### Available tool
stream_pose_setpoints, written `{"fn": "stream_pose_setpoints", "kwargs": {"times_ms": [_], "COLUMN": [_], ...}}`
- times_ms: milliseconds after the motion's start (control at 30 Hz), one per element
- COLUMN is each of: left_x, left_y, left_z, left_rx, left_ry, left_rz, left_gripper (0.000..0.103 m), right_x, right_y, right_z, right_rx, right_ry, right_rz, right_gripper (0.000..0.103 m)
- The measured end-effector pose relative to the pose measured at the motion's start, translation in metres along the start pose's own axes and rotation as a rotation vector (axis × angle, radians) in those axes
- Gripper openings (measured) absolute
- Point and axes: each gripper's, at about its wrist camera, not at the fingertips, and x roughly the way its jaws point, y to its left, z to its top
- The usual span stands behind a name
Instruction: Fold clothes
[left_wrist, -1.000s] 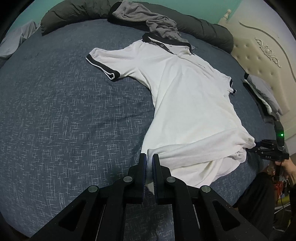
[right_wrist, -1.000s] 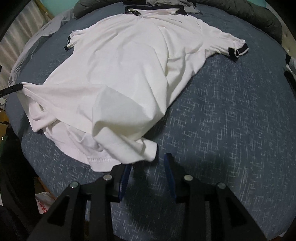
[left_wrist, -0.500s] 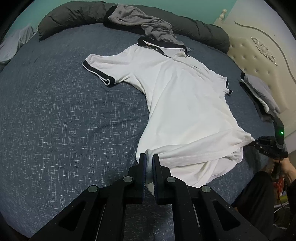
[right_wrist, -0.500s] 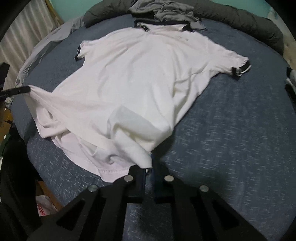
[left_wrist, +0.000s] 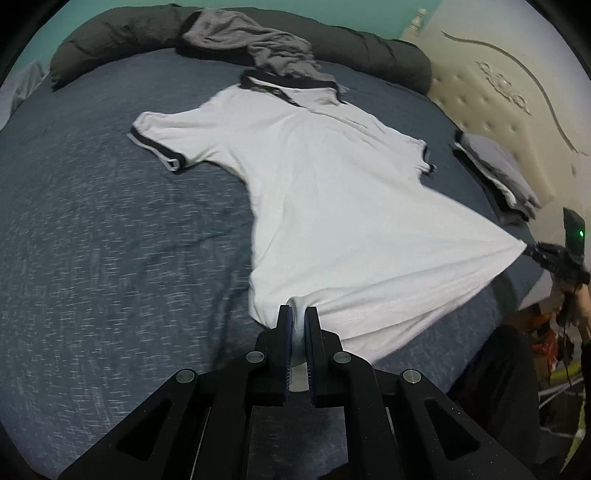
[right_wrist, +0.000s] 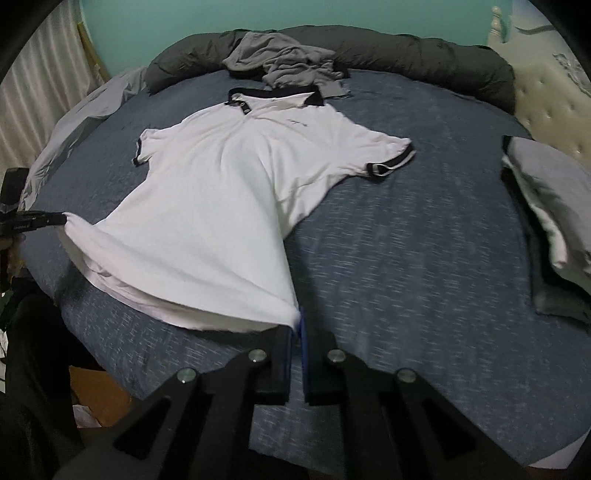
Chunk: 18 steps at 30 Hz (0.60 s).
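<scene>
White polo shirt (right_wrist: 221, 206) lying front-up on the blue bed (right_wrist: 406, 258), collar at the far side, hem at the near edge. At the left, the left gripper (left_wrist: 298, 314) is clamped on the near-left hem corner. The hem is drawn taut between the two corners and lifted off the bed. At the right, the right gripper (right_wrist: 297, 325) is closed on the near-right hem corner, with cloth pinched between its pads. Beyond the collar, a crumpled grey garment (right_wrist: 284, 62) lies against a dark rolled duvet (right_wrist: 406, 55). At the far right, folded clothes (right_wrist: 546, 206) are stacked beside the cream headboard (left_wrist: 498, 99).
</scene>
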Motion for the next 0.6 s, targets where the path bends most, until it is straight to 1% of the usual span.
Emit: {"fn": "stream_pose_setpoints", "kwargs": {"times_ms": [100, 200, 267, 300, 367, 500, 600], "left_x": [0.004, 0.008, 0.010, 0.010, 0.011, 0.019, 0.034], "left_y": [-0.015, -0.026, -0.026, -0.024, -0.018, -0.007, -0.004], "left_z": [-0.002, -0.004, -0.005, -0.006, -0.008, -0.013, -0.017], "left_rx": [0.025, 0.049, 0.047, 0.038, 0.020, -0.018, -0.037], "left_ry": [0.017, 0.028, 0.028, 0.029, 0.031, 0.048, 0.083], "left_rz": [-0.035, -0.039, -0.036, -0.034, -0.033, -0.027, -0.030], "left_gripper": [0.008, 0.011, 0.019, 0.021, 0.030, 0.030, 0.031], "right_x": [-0.005, -0.006, -0.005, -0.004, -0.003, 0.001, 0.003], "right_y": [-0.012, -0.024, -0.029, -0.031, -0.035, -0.039, -0.040], "right_z": [-0.006, -0.012, -0.016, -0.018, -0.021, -0.025, -0.026], "right_rx": [0.028, 0.060, 0.072, 0.076, 0.085, 0.095, 0.102], "right_ry": [-0.003, -0.001, 0.004, 0.007, 0.012, 0.022, 0.029], "right_rz": [-0.014, -0.028, -0.033, -0.037, -0.039, -0.041, -0.040], "right_gripper": [0.003, 0.003, 0.003, 0.003, 0.003, 0.003, 0.003]}}
